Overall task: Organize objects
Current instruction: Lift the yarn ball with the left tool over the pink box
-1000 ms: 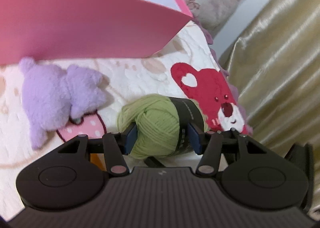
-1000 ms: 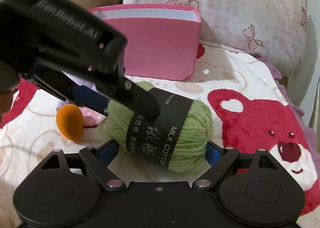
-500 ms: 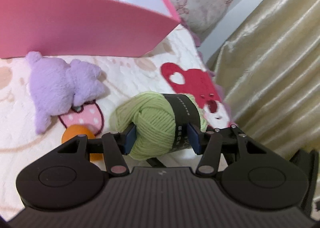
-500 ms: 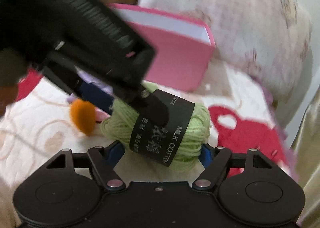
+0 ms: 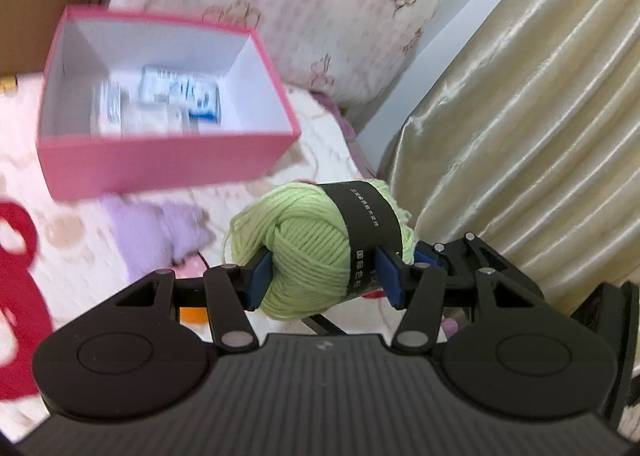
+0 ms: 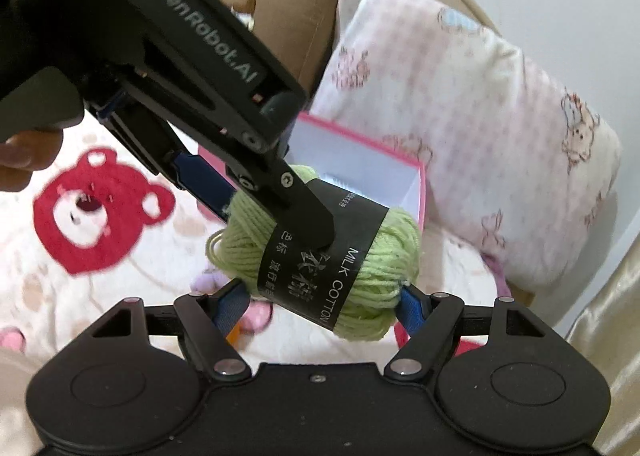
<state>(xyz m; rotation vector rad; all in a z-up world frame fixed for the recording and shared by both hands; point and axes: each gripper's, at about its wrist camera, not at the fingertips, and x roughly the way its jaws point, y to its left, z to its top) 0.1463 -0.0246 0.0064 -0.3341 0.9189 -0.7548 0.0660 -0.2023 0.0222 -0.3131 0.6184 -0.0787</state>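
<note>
Your left gripper (image 5: 322, 276) jaws clamp the green yarn ball (image 5: 316, 252) — right gripper (image 6: 318, 306) jaws, just narrowed, pinch it too, above the bed (image 5: 80, 256).

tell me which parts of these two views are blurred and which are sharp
Left wrist view: the pink box and purple plush smear with motion blur, while the green yarn ball stays sharp. Right wrist view: the yarn's black label is legible, the red bear print softly blurred.

Green yarn (image 5: 316, 252), pink box (image 5: 160, 160)
</note>
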